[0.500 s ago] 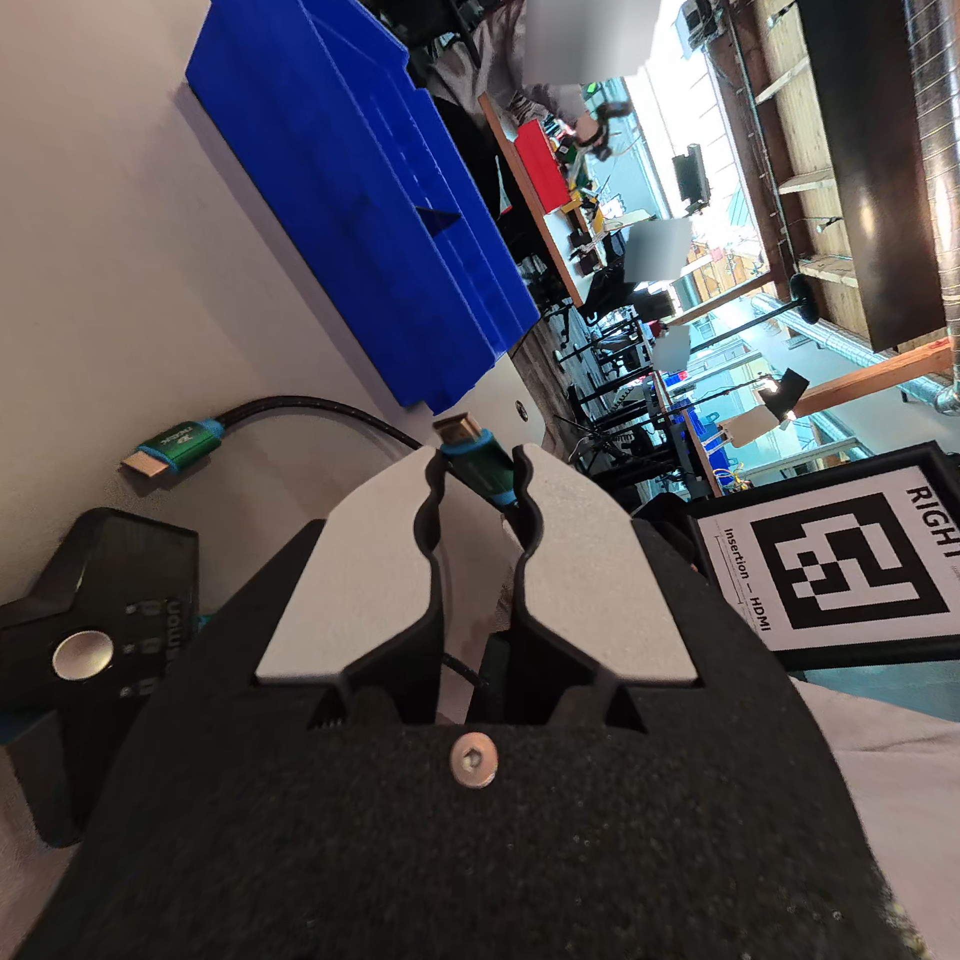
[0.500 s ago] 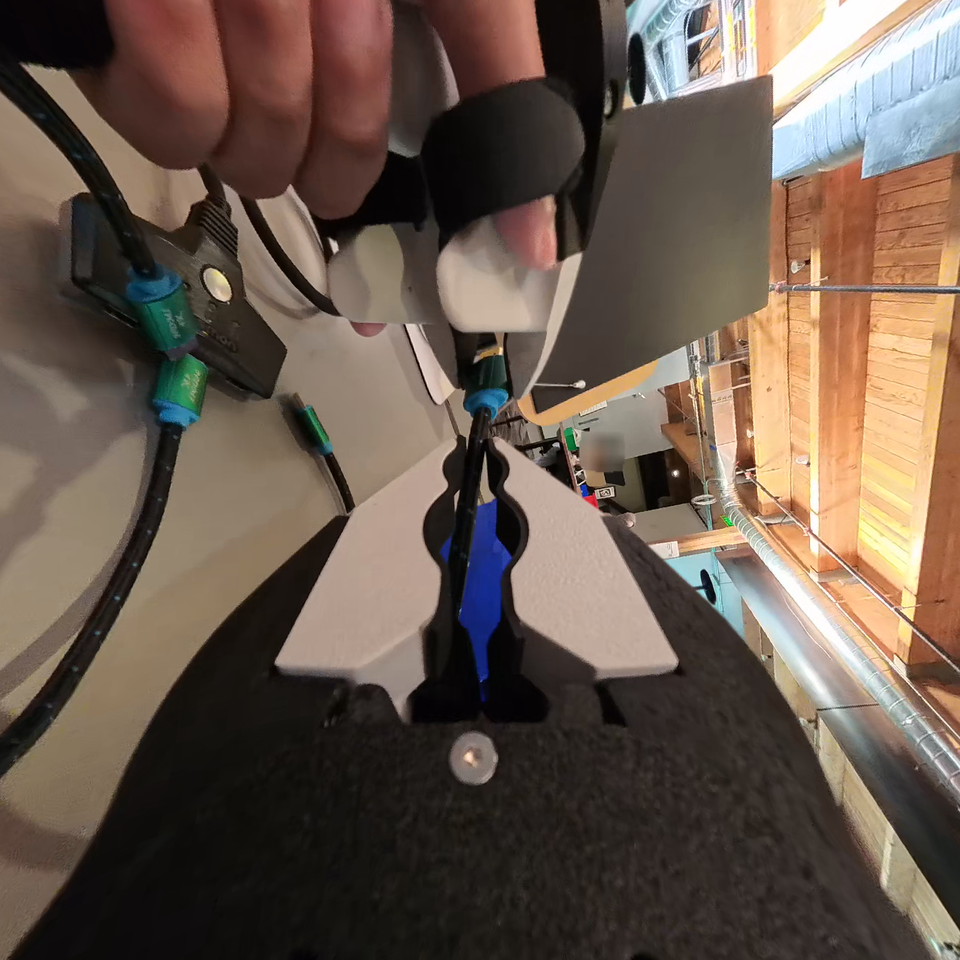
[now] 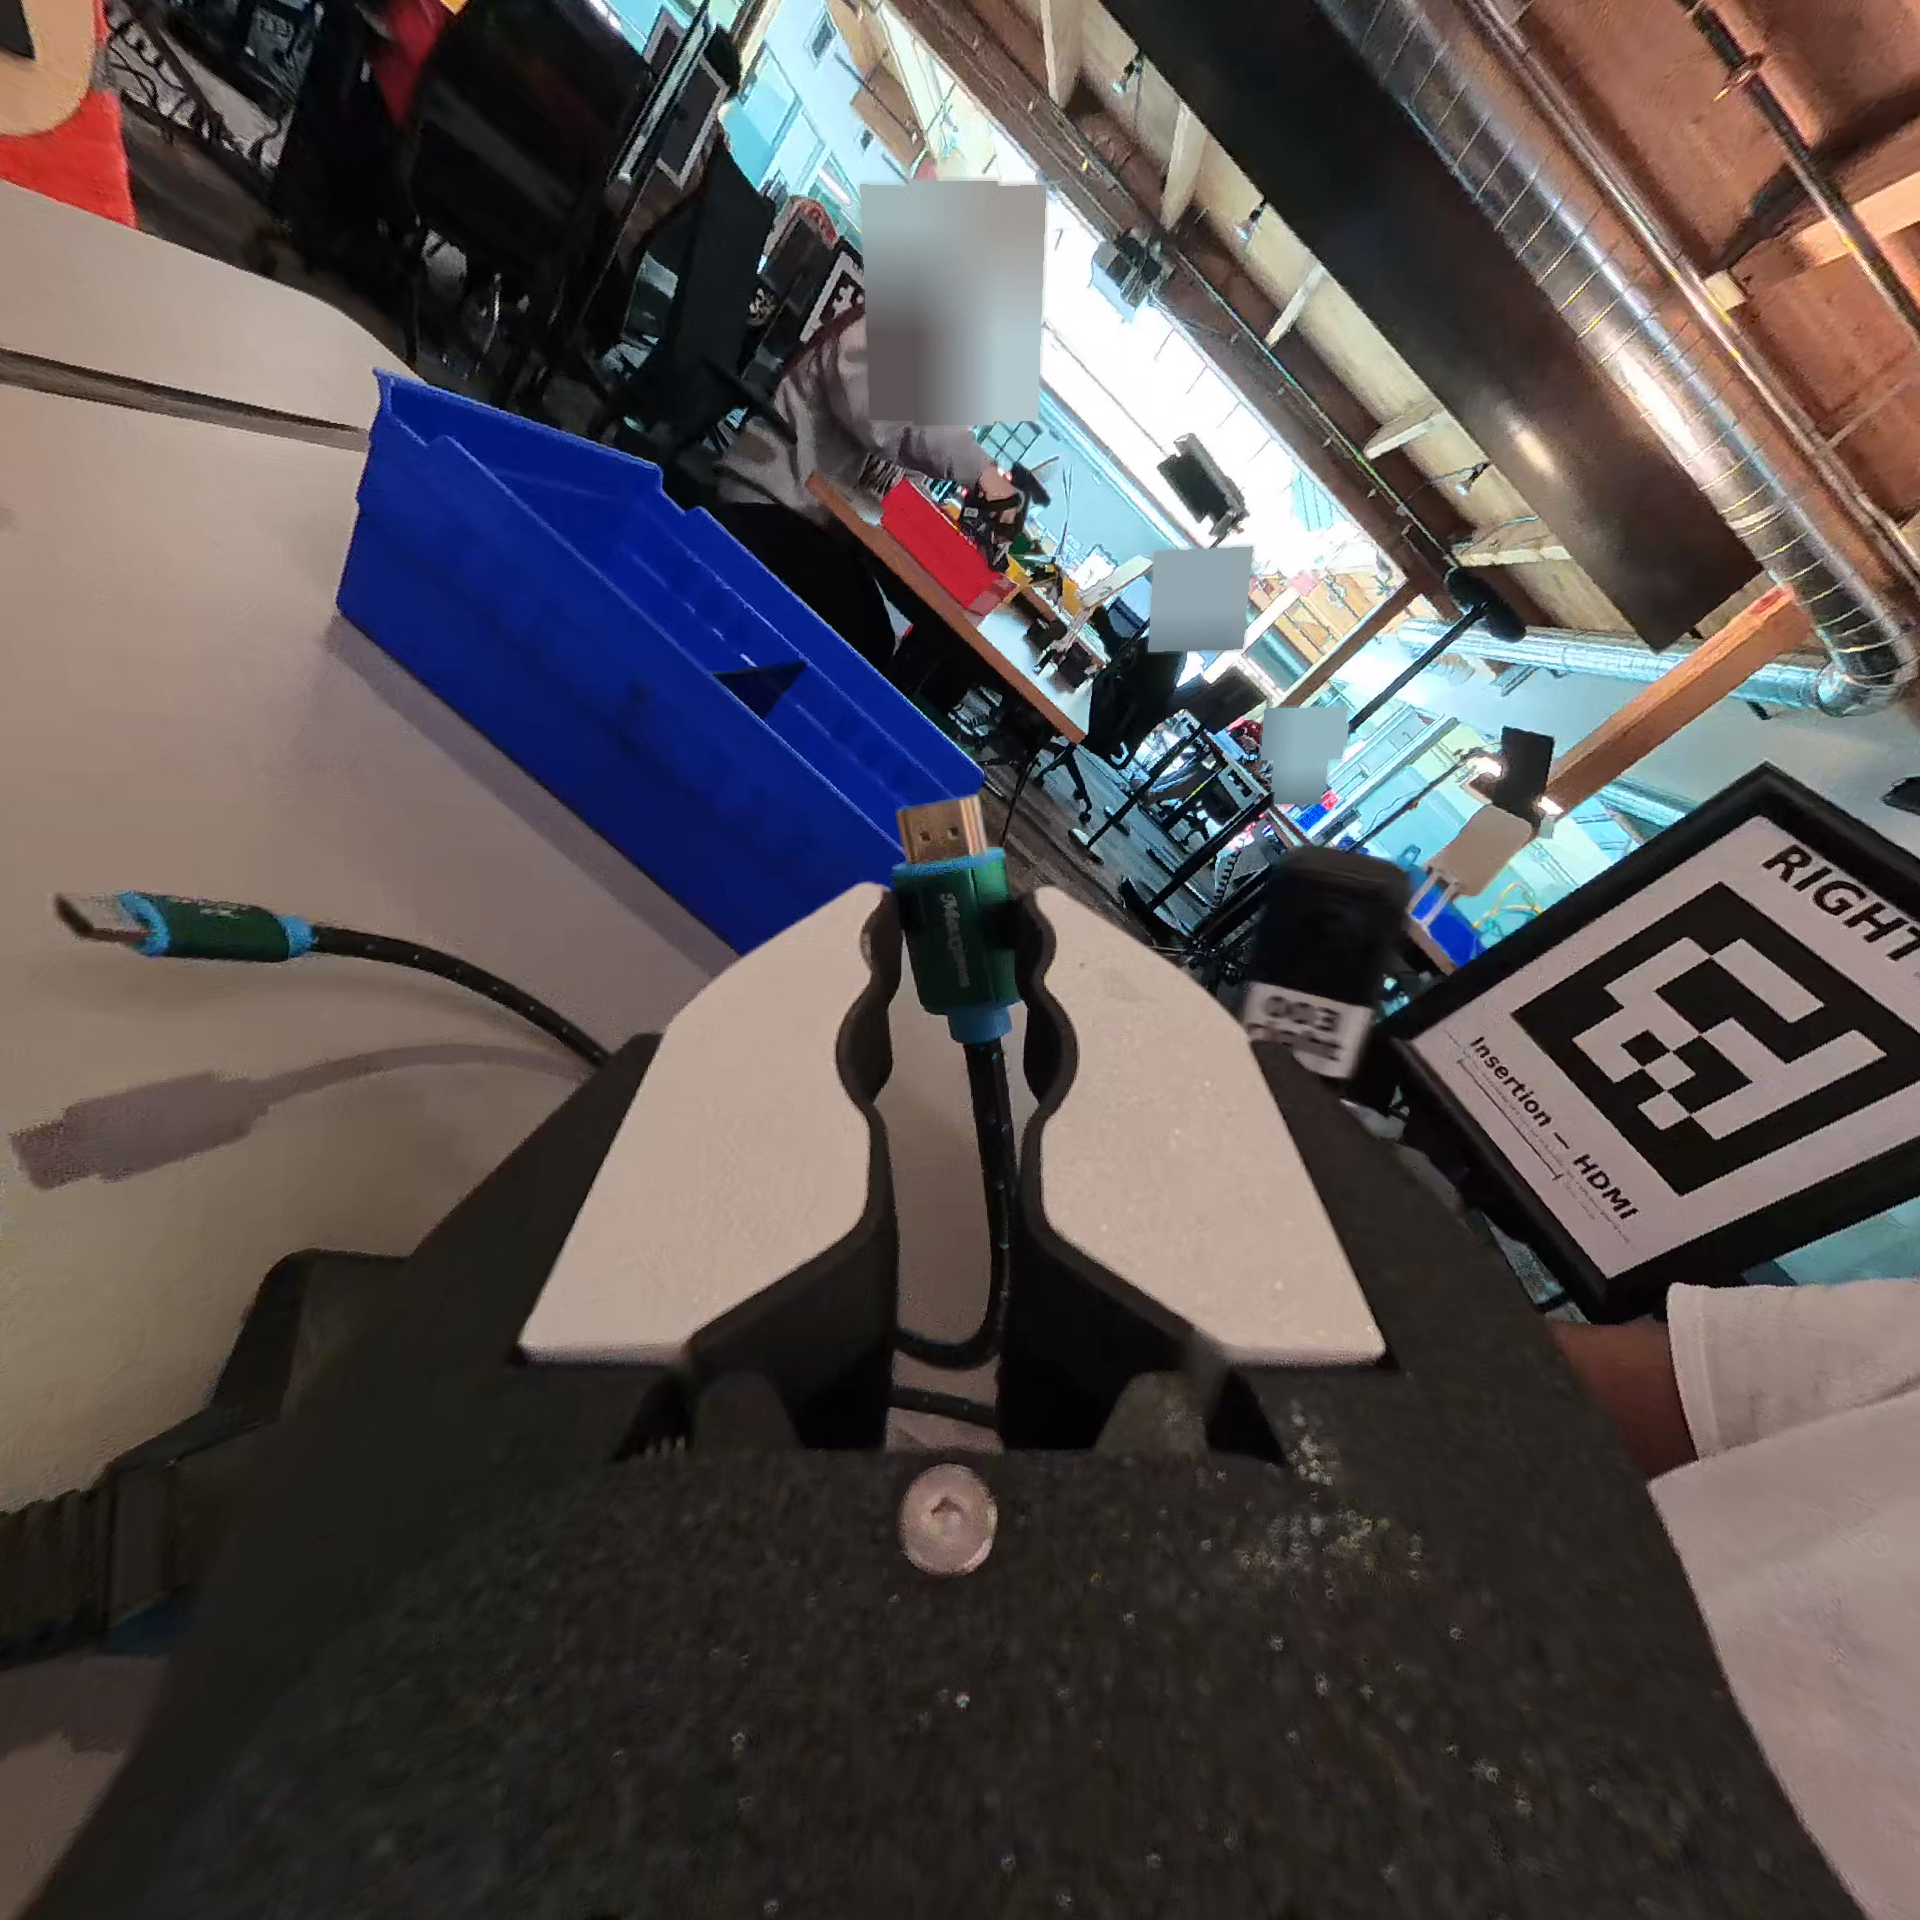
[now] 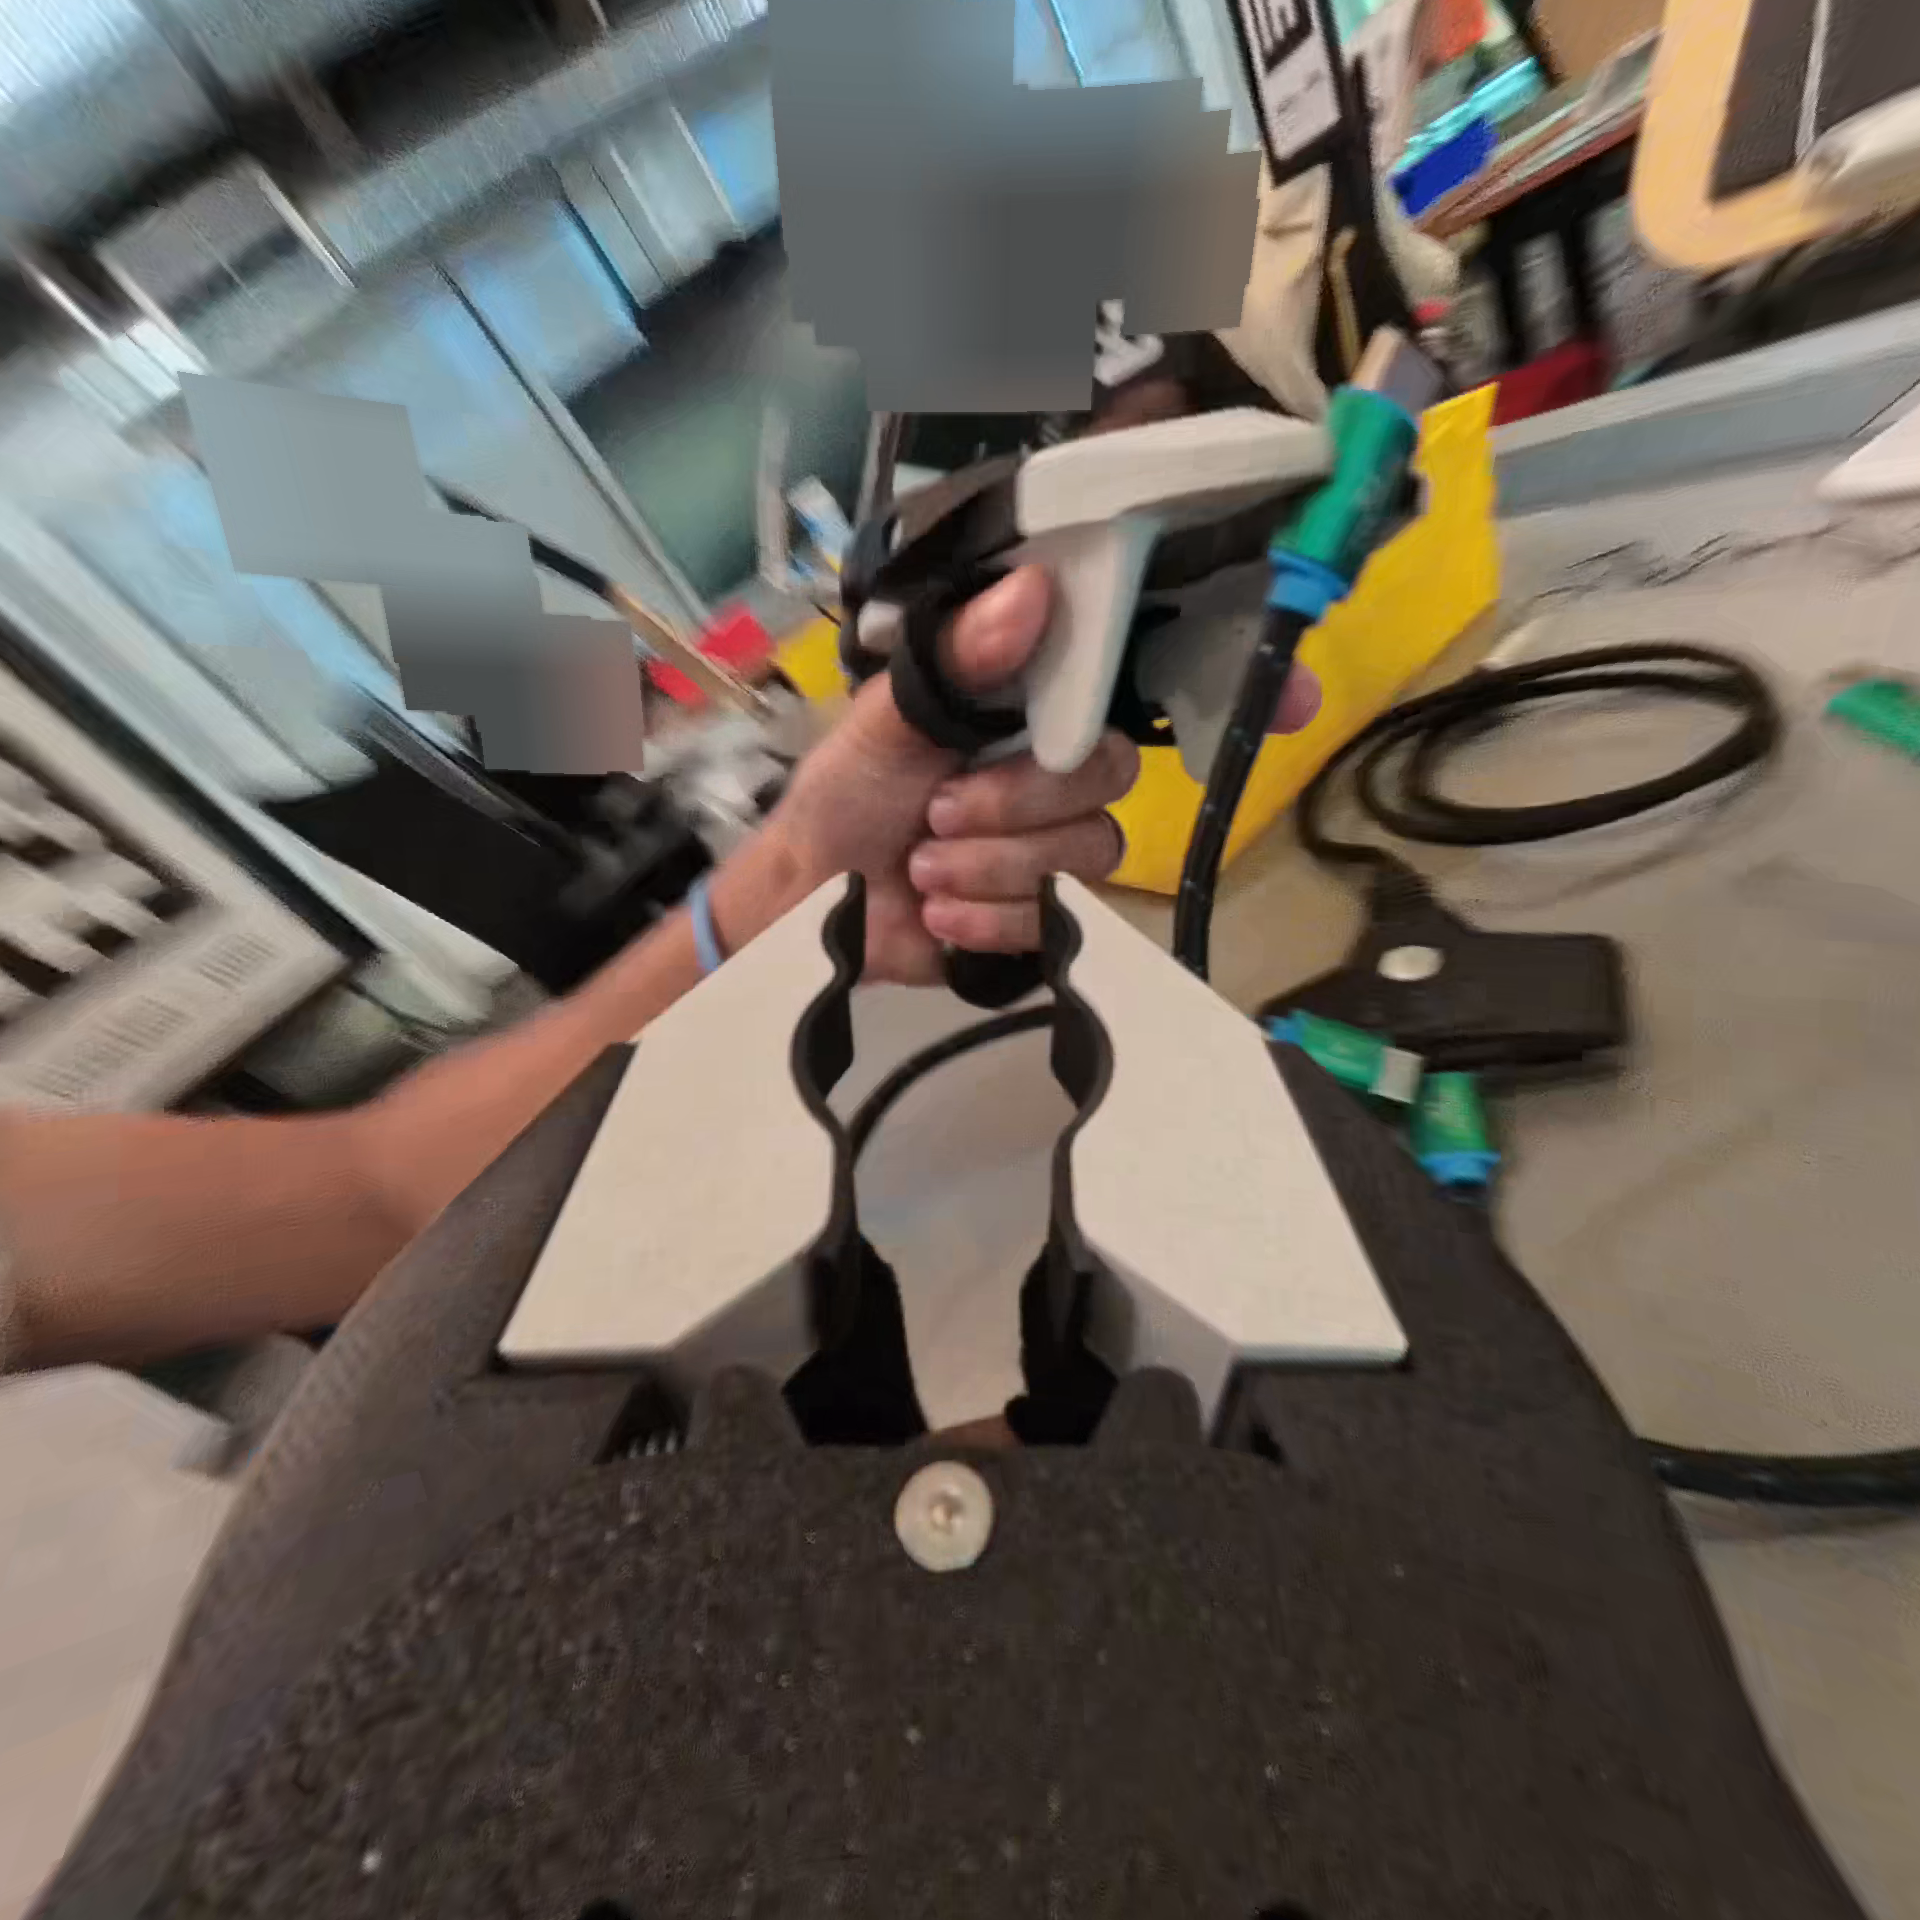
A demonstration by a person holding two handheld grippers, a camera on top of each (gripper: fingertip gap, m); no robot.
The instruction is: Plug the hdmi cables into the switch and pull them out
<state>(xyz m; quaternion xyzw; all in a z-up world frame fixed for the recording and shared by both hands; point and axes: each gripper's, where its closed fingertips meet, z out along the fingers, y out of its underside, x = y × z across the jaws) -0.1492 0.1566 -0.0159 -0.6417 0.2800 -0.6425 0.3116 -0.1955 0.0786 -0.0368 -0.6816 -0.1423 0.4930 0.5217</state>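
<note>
Left wrist view: the left gripper clamps an HDMI plug (green shell, blue collar), its long axis along the fingers, gold tip pointing forward past them; the right gripper gapes wide, empty, beside the black switch

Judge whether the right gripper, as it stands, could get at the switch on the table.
Probably yes. The right gripper is open and holds nothing, and the switch lies uncovered just to its right. Only two plugs beside it and a cable loop crowd the approach.
</note>
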